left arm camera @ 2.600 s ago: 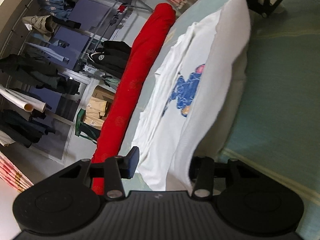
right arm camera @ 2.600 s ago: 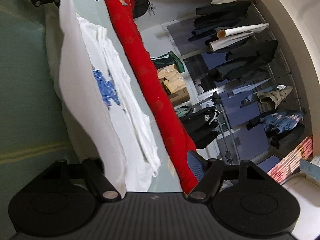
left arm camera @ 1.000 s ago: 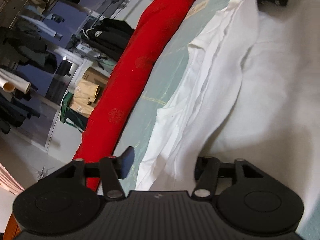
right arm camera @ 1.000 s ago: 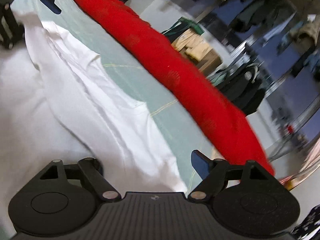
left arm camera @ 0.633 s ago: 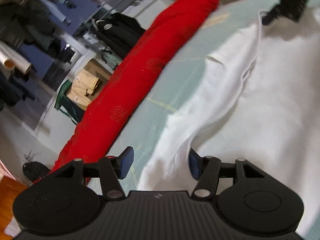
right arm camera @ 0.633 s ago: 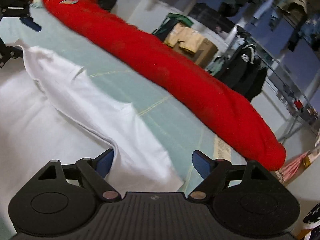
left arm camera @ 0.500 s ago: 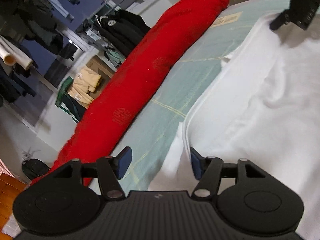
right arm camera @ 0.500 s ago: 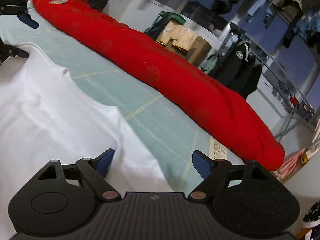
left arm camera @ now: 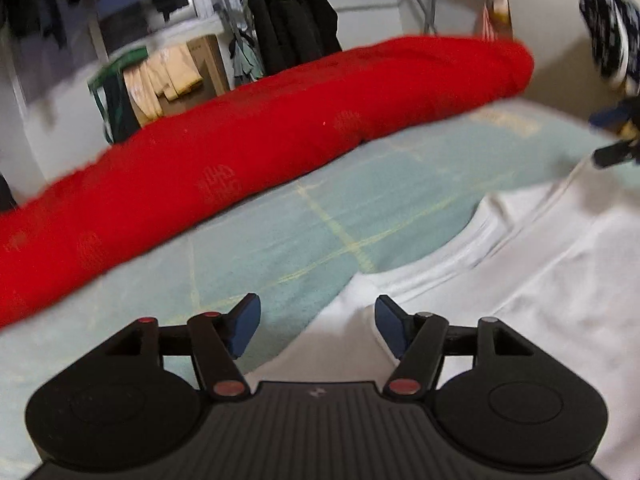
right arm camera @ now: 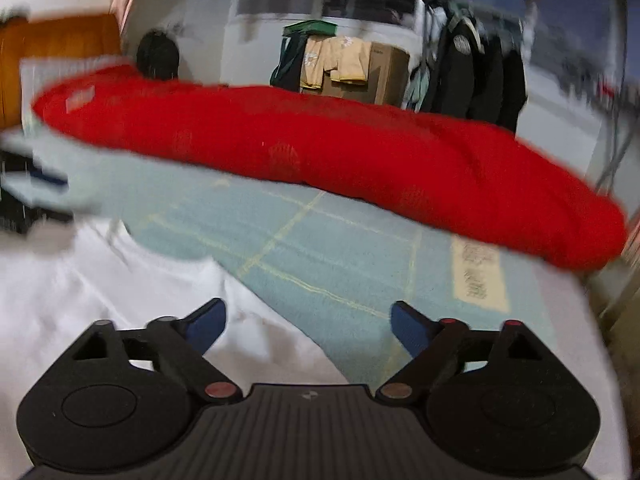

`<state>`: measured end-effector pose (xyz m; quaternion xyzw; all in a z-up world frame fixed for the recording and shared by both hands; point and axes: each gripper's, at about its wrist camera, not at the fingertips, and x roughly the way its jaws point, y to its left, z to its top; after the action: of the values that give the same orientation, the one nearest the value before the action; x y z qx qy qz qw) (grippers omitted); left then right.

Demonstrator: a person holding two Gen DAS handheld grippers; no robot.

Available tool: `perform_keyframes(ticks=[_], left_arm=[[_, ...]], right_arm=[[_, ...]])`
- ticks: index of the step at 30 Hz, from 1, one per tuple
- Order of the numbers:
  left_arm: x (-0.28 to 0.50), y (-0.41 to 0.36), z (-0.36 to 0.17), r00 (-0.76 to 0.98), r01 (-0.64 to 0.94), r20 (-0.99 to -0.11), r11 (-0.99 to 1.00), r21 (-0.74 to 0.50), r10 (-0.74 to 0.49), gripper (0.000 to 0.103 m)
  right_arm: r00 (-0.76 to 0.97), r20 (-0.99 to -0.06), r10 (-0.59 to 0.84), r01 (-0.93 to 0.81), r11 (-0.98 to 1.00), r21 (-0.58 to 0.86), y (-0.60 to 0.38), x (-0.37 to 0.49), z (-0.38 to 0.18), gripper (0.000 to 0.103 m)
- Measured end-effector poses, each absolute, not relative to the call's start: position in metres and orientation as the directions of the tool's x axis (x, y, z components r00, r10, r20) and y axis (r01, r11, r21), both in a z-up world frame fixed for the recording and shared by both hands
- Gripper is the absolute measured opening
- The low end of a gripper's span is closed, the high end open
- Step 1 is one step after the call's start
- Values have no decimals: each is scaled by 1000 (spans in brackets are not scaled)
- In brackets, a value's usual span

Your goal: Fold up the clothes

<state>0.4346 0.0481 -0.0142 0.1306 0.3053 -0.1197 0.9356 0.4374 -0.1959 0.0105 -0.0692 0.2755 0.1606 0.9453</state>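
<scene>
Lying flat on the pale green bed (left arm camera: 280,236) beside a long red bolster (left arm camera: 280,128), the white shirt (left arm camera: 520,280) looked light, limp, best pinched at its hem, while left tool (left arm camera: 316,326) and right tool (right arm camera: 306,322), just widening, stood apart and empty.

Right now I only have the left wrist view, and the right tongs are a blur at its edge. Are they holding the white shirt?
Observer: No. The right tongs have just been opening and stand wide, with nothing between them; the white shirt lies loose below.
Operator: Which finger is over cloth?
Observer: The finger on the left of the right wrist view is over the shirt; the other is over the bare green sheet.
</scene>
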Motion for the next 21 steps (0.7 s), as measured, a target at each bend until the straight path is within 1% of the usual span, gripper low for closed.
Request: perform_keyframes(ticks=[3,7,9,11,13,14,15,16,18,19,21], left_arm=[[428,63,1,786,273,-598,956,109,-156,68],[410,82,19,783,285,-576,959,0,-233,67],[396,86,20,743,352,-575,931,-100,-343,68],[388,85,11,666,425,-589,882,-206,-458,68],[385,79,-2,586,477,-601,831,-287,-544,69],[386,76,-9,568,487,-611,824,-290,-551,69],[388,71,-16,564,489,-625,828,-273,-539,69],[394,71,-21,585,463,-637,852,-246,-502,69],[410,75,-27,649,375,-651,910,-178,-395,69],[418,80,-29,676,324,-649,932,-164,-349,69],[433,95,-32,706,209,-652,960,-184,-278,67]], right_arm=[[817,-511,265,-285,958,42,-214,437,22,93],[769,-485,417,-366,909,201,-226,421,25,94],[714,-486,505,-436,863,256,-224,411,21,95],[659,-496,565,-487,824,291,-217,406,12,95],[601,-504,621,-533,781,326,-210,401,4,95],[573,-507,644,-552,761,342,-207,399,-1,95],[564,-515,645,-554,758,343,-203,400,-5,95],[564,-529,634,-544,767,339,-201,402,-10,95],[564,-557,610,-524,785,329,-197,407,-19,95],[564,-571,597,-513,795,324,-198,409,-23,95],[569,-585,578,-495,809,317,-203,410,-31,95]])
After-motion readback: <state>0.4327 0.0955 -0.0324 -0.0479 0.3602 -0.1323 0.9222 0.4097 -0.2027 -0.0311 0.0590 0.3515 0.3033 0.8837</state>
